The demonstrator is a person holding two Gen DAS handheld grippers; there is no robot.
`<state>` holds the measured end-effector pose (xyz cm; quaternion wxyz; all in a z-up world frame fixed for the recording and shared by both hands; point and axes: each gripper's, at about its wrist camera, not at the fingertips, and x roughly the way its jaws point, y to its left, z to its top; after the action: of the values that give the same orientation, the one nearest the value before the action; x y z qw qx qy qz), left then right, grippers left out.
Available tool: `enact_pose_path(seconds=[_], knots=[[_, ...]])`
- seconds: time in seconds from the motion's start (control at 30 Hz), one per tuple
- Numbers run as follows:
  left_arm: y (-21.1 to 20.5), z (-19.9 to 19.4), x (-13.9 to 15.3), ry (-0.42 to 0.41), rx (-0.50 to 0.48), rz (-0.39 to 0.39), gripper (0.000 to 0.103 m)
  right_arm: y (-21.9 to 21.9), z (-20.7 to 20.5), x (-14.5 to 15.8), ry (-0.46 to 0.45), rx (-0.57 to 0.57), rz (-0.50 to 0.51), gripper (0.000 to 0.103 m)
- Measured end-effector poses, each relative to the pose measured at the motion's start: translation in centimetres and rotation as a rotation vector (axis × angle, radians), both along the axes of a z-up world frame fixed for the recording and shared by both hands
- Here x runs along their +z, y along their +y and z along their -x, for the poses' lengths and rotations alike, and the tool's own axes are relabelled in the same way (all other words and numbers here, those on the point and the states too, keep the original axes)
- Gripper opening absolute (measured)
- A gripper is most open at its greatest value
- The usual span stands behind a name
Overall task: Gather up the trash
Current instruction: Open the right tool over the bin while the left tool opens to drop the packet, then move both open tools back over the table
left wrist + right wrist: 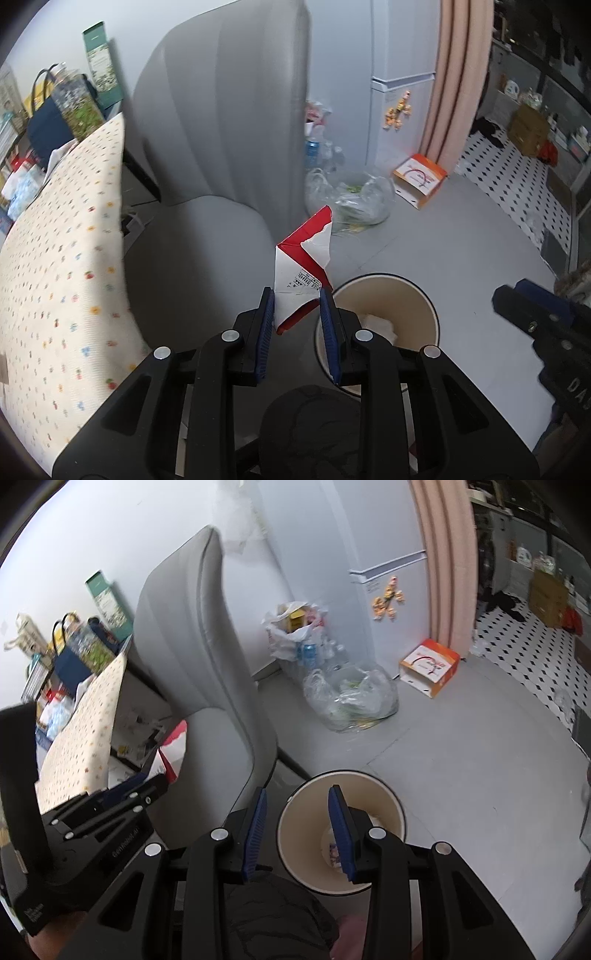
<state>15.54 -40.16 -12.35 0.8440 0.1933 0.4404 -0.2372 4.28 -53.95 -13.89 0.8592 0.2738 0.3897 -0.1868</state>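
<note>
My left gripper (297, 295) is shut on a torn red and white carton (301, 269), held upright just left of a round cream trash bin (391, 295) on the floor. The bin holds white crumpled paper (376, 325). In the right wrist view my right gripper (297, 794) is open and empty above the bin (306, 805), which has a wrapper at its bottom. The left gripper (140, 775) and the carton (173, 753) show at the left there. The right gripper's body (546, 325) shows at the right of the left wrist view.
A grey chair (221, 129) stands left of the bin, with a dotted pillow (62, 251) beside it. A clear plastic bag of trash (351, 698), a white bag with bottles (295, 631) and an orange box (430, 666) sit by the fridge (388, 590). A pink curtain (447, 554) hangs to the right.
</note>
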Motion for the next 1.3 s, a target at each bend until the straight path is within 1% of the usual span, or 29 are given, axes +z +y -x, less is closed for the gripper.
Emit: enact_pose_path(seconds=[0.1, 0.23, 0.33, 0.37, 0.4, 0.43, 0.47, 0.53, 0.6, 0.7, 0.77, 0.9, 0.93, 0.97, 1.03, 1.2, 1.3], knots=[[-1.4, 0.5, -0.4, 0.010, -0.027, 0.001, 0.025, -1.1, 1.4, 0.5, -0.004, -0.032, 0.007, 0.036], [-3.8, 1.8, -0.6, 0.022, -0.079, 0.009, 0.025, -2.7, 3.1, 1.2, -0.003, -0.079, 0.026, 0.042], [-5.0, 2.5, -0.6, 0.041, -0.110, 0.022, 0.026, -3.7, 4.1, 1.1, -0.004, -0.111, 0.020, 0.043], [-5.3, 2.6, -0.7, 0.058, -0.123, 0.032, 0.029, -4.0, 4.5, 1.0, -0.006, -0.124, 0.014, 0.045], [-5.6, 2.5, -0.7, 0.072, -0.133, 0.035, 0.036, -4.4, 4.9, 0.9, -0.009, -0.140, 0.005, 0.047], [-5.8, 2.5, -0.8, 0.080, -0.137, 0.035, 0.054, -4.6, 5.1, 0.8, -0.012, -0.150, 0.001, 0.053], [-5.7, 2.5, -0.6, 0.077, -0.139, 0.046, 0.063, -4.8, 5.4, 0.7, -0.016, -0.164, -0.001, 0.057], [-5.5, 2.4, -0.4, 0.070, -0.133, 0.047, 0.064, -5.1, 5.6, 0.6, -0.018, -0.176, -0.001, 0.058], [-5.4, 2.3, -0.3, 0.069, -0.124, 0.043, 0.068, -5.1, 5.7, 0.5, -0.020, -0.176, -0.002, 0.062], [-4.9, 2.2, 0.4, 0.043, -0.102, 0.046, 0.077, -4.7, 5.8, 0.7, -0.028, -0.170, 0.011, 0.072], [-4.3, 2.2, 1.0, 0.022, -0.089, 0.050, 0.085, -4.2, 5.7, 1.1, -0.038, -0.164, 0.025, 0.081], [-2.5, 2.1, 2.4, -0.003, -0.060, 0.057, 0.087, -3.2, 5.3, 1.9, -0.053, -0.158, 0.050, 0.092], [-2.2, 2.0, 2.6, -0.003, -0.053, 0.059, 0.089, -2.8, 5.1, 2.2, -0.059, -0.156, 0.055, 0.094], [-1.5, 1.8, 3.0, -0.007, -0.039, 0.067, 0.092, -2.5, 5.0, 2.5, -0.065, -0.151, 0.058, 0.095], [0.1, 1.5, 3.7, -0.020, -0.008, 0.082, 0.093, -1.7, 4.7, 3.1, -0.072, -0.136, 0.065, 0.095], [3.7, 0.7, 5.4, -0.041, 0.054, 0.116, 0.094, 0.7, 3.3, 4.4, -0.082, -0.087, 0.089, 0.095], [5.9, 0.4, 6.7, -0.057, 0.085, 0.139, 0.094, 2.4, 2.5, 5.7, -0.097, -0.056, 0.105, 0.095]])
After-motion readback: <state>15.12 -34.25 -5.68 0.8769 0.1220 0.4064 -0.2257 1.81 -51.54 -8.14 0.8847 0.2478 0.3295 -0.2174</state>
